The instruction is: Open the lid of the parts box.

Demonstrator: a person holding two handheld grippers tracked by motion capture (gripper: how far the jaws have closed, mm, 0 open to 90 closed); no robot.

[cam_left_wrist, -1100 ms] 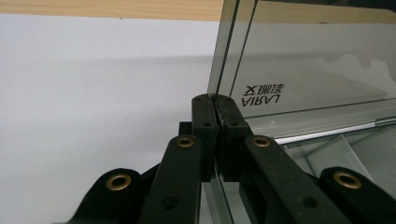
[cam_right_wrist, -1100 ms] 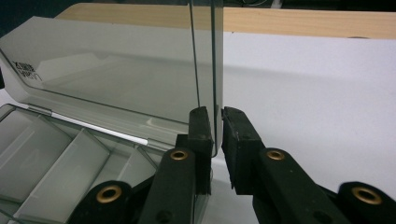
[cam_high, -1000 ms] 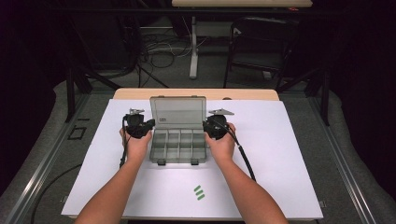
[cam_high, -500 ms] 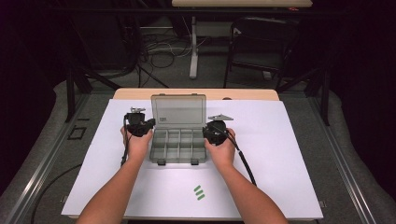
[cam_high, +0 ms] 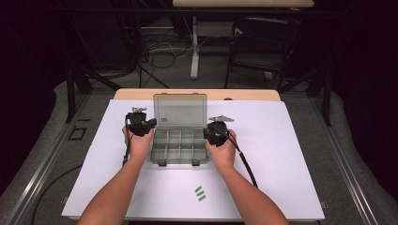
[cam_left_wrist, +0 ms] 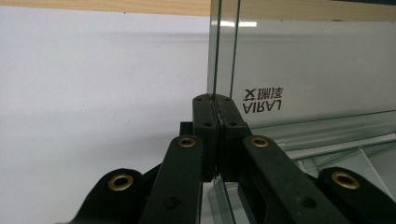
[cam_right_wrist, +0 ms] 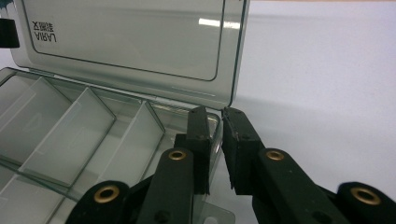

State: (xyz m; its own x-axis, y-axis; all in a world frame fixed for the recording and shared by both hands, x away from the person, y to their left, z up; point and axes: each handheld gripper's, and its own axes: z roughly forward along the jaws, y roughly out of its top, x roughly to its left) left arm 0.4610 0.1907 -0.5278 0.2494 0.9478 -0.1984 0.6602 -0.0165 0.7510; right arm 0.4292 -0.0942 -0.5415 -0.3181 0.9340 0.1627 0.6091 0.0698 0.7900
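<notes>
A clear plastic compartment box (cam_high: 178, 149) lies on the white mat with its lid (cam_high: 180, 110) standing upright at the back. My left gripper (cam_high: 151, 124) is at the lid's left edge. In the left gripper view the left gripper (cam_left_wrist: 217, 105) is shut on that thin lid edge (cam_left_wrist: 224, 56), beside the mirrored lettering. My right gripper (cam_high: 207, 136) sits at the base's right side. In the right gripper view the right gripper (cam_right_wrist: 215, 116) straddles the right wall of the box (cam_right_wrist: 70, 135), one jaw inside and one outside, closed on it with a narrow gap. The lid (cam_right_wrist: 130, 37) rises behind.
The white mat (cam_high: 291, 154) covers a wooden table (cam_high: 141, 93) and carries a green logo (cam_high: 201, 192) near the front edge. The box's compartments look empty. Cables trail from both grippers toward the person. Dark chairs and stands lie beyond the table.
My right gripper has slid a little toward the person along the box's right side. The left gripper and the lid have kept still.
</notes>
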